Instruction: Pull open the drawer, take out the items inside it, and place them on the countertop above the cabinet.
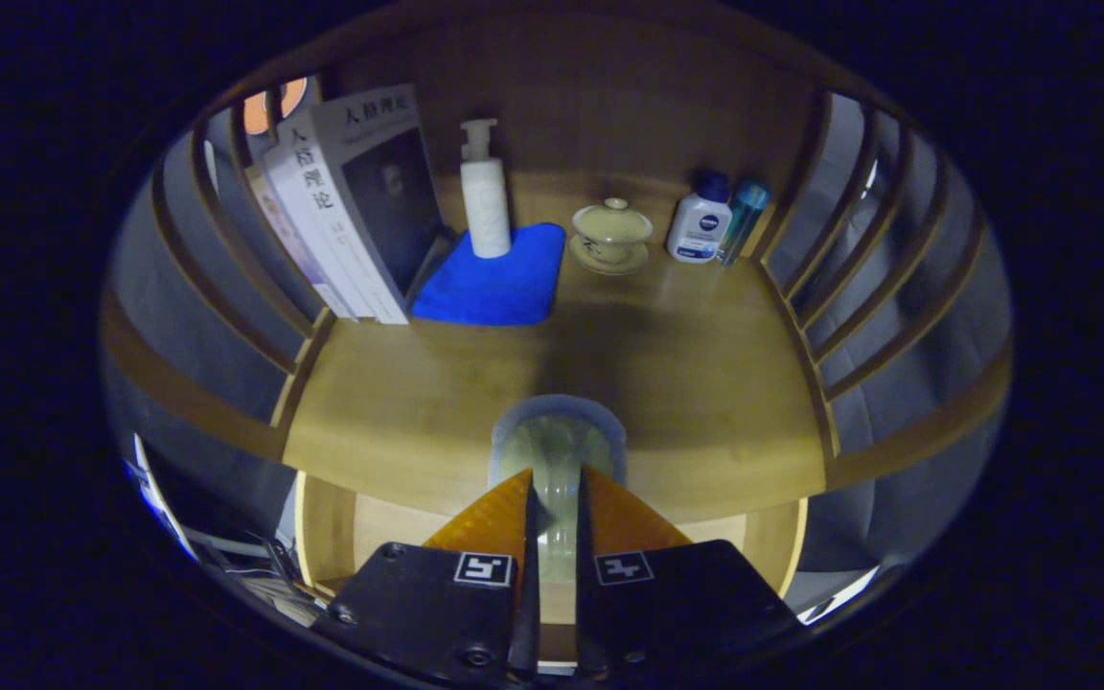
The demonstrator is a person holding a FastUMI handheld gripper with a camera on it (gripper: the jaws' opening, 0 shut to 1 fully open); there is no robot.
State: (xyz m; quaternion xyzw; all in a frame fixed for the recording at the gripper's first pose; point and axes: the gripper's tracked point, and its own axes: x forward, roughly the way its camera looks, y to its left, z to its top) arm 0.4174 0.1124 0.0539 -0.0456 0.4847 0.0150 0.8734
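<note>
My gripper (555,479) is shut on a pale green glazed cup (557,446), both fingers pressing on its rim wall. The cup hangs over the front edge of the wooden countertop (686,383). Below the fingers the open wooden drawer (360,527) shows its light inner floor. At the back of the countertop stand a white pump bottle (485,196) on a blue cloth (499,278), a lidded tea bowl on a saucer (611,235), a white lotion bottle with a blue cap (701,222) and a slim teal bottle (742,218).
Several books (351,201) lean against the left slatted side rail (226,240). A matching slatted rail (859,259) closes the right side, and a wooden back panel (600,105) rises behind. The middle of the countertop is bare wood.
</note>
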